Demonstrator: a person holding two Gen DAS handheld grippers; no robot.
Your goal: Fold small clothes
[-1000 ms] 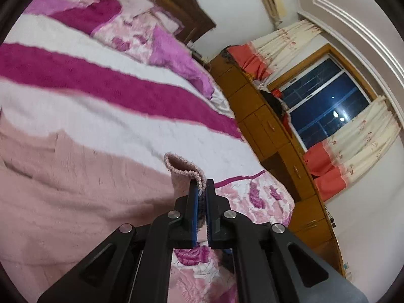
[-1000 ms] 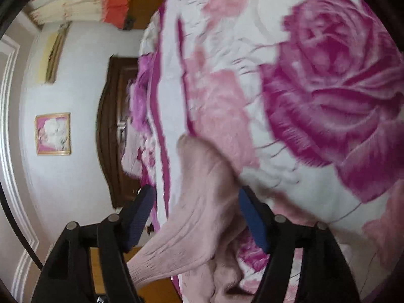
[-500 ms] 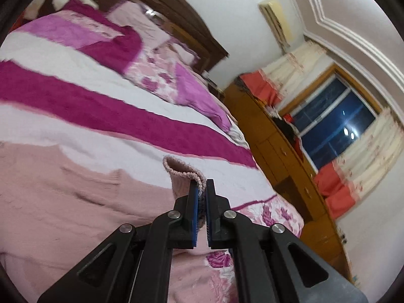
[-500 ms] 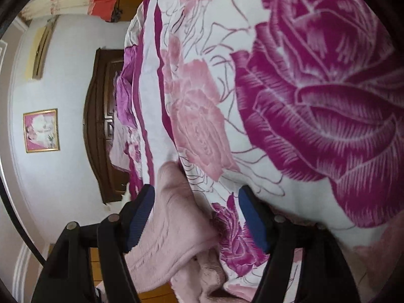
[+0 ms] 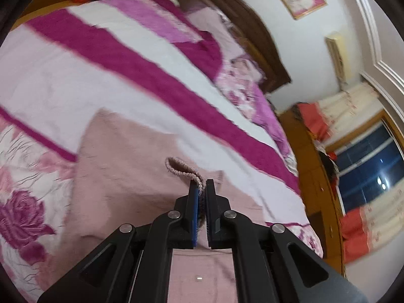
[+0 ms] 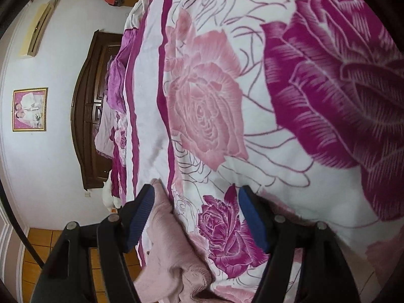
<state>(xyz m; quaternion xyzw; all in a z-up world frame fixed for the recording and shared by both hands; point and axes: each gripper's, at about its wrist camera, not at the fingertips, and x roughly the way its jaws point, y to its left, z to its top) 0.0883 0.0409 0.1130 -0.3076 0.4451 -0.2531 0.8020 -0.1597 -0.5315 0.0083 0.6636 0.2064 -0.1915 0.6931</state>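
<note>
Through the left wrist camera we see the left gripper (image 5: 200,189) clenched on a ribbed cuff (image 5: 183,170) of the pink knitted garment (image 5: 126,176); the cuff stands up in a small loop just beyond the fingertips, and the rest of the garment lies flat on the bed cover (image 5: 126,80), spread under and to the left of the gripper; the cover has magenta and white stripes beyond the garment, and rose prints left of it; past the garment, at the far end of the bed, we see the dark wooden headboard (image 5: 255,38).

Through the right wrist camera we see the right gripper (image 6: 194,209) released, its blue pads (image 6: 142,214) wide apart and nothing pressed between them; a bunched part of the pink knitted garment (image 6: 164,260) lies below and beside the left pad; whether it touches this pad we cannot tell; the rose-printed bed cover (image 6: 252,101) fills the view beyond the garment.
</note>
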